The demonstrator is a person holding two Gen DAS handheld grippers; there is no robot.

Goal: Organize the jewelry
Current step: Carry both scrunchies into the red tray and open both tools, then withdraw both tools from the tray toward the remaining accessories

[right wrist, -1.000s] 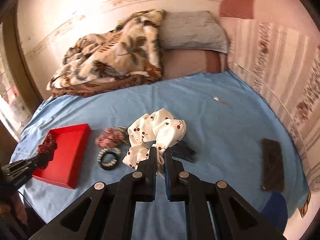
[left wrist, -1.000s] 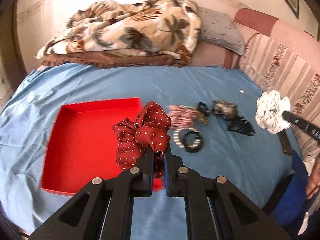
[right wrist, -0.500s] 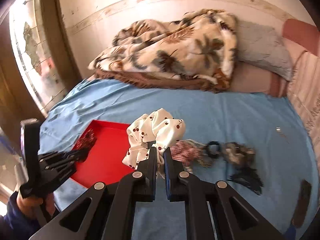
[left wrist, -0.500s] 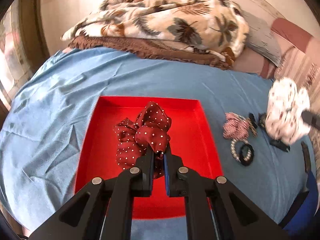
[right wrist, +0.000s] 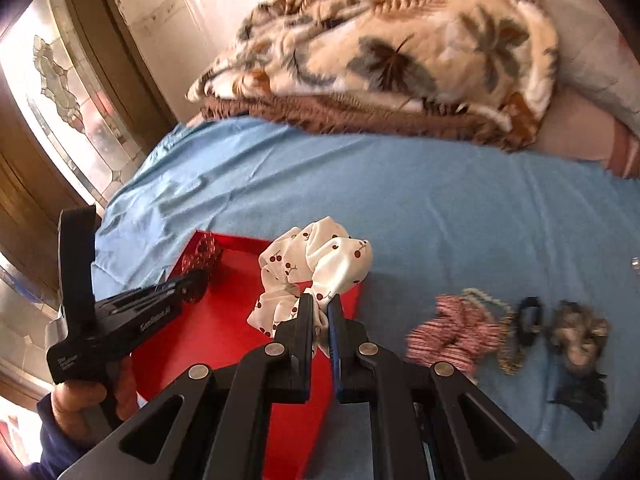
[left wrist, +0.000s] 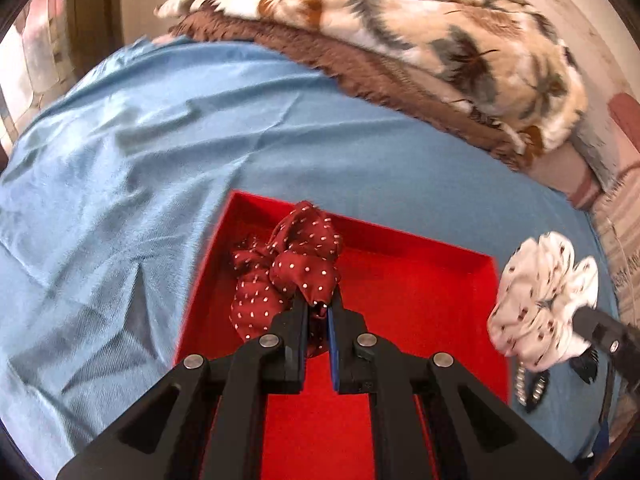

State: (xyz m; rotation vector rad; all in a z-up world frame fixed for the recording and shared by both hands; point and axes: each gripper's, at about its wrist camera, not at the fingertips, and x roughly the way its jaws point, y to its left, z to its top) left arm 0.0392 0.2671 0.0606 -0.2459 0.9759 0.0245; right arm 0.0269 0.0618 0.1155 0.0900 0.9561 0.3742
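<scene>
While both tools were loaded, the left gripper (left wrist: 318, 312) was seen clamped on a fold of the maroon dotted scrunchie (left wrist: 286, 276), its tongs drawn nearly together with cloth pinched between them. That scrunchie was held above the red tray (left wrist: 420, 300), toward the tray's 10 o'clock corner; whether it touched the tray floor could not be told. The right gripper (right wrist: 320, 316) was likewise closed on the white cherry-print scrunchie (right wrist: 316, 264), which was carried over the tray's edge at about 3 o'clock as seen from the left wrist.

Both scrunchies were judged to be light, soft and easily crushed without harm, so no fragility was expected. Gathered fabric over elastic was judged to give a secure, non-slippery hold, provided a thick ruffle was taken rather than a single thin layer. A pinch at one fold was judged sufficient, since the remainder hung limp below the jaws. Some clinging to the pads on release was considered possible.

On the blue bedsheet (right wrist: 460, 208), at 3 o'clock from the right gripper, a striped pink scrunchie (right wrist: 452, 336), a beaded bracelet (right wrist: 506, 344), a dark hair tie (right wrist: 528, 316) and a black claw clip (right wrist: 588, 400) lay near one another, outside the tray. The bracelet was judged stiffer and more slippery, best taken across its band.
</scene>
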